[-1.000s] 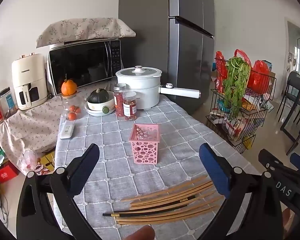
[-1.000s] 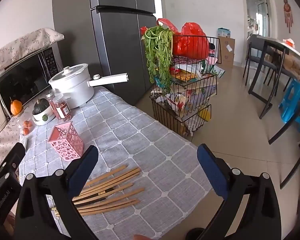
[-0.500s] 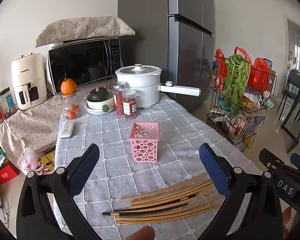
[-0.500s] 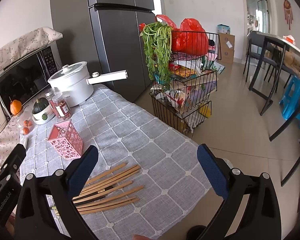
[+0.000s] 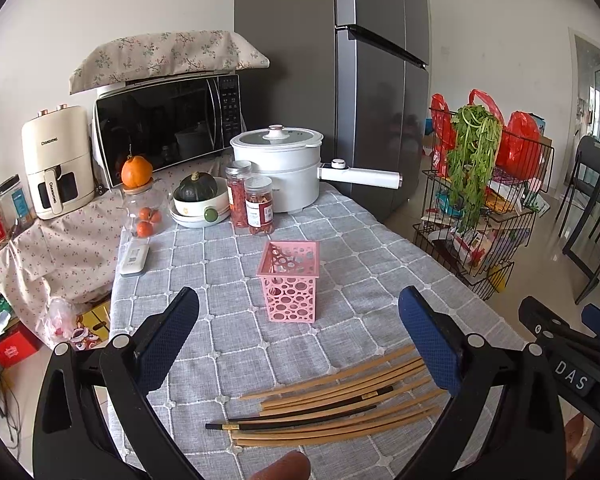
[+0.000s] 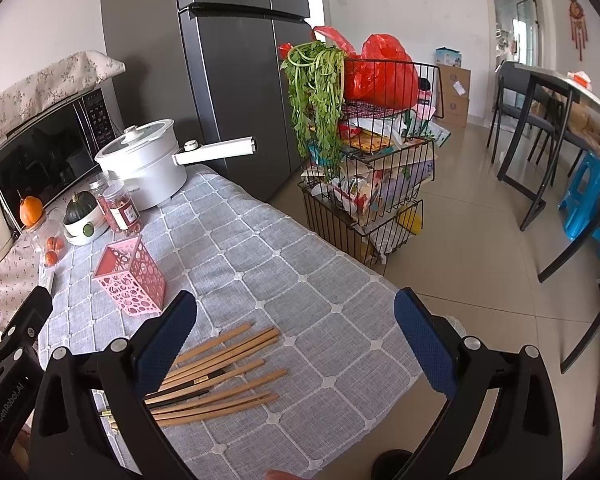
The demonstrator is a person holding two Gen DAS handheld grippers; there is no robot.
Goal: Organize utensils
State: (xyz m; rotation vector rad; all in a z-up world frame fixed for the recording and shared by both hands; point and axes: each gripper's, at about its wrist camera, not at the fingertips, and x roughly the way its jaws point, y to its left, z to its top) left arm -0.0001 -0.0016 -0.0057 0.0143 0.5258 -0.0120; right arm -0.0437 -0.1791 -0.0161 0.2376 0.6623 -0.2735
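left gripper (image 5: 299,334): fingers spread wide apart, nothing between them; it hangs over the surface (image 5: 204,264) with the grey checked cloth
right gripper (image 6: 296,338): fingers wide apart too, gripping nothing; the right finger sits past the surface edge, out over the floor
chopsticks (image 5: 332,404): a loose fan of wooden ones plus a couple of black ones, lying flat on the cloth; in the left wrist view they sit just below and between the two fingers, with the thick ends running under the right finger (image 5: 430,344); in the right wrist view the pile (image 6: 220,376) is low and to the left, partly hidden behind the left finger (image 6: 166,344)
pink holder (image 5: 290,280): upright, open top, looks empty from here; it stands beyond the fingertips, roughly centred between the left gripper's fingers and well apart from the chopsticks; for the right gripper it's (image 6: 130,276) off beyond the left finger
background stuff: white pot (image 5: 278,168) and two jars (image 5: 250,200) well beyond the holder
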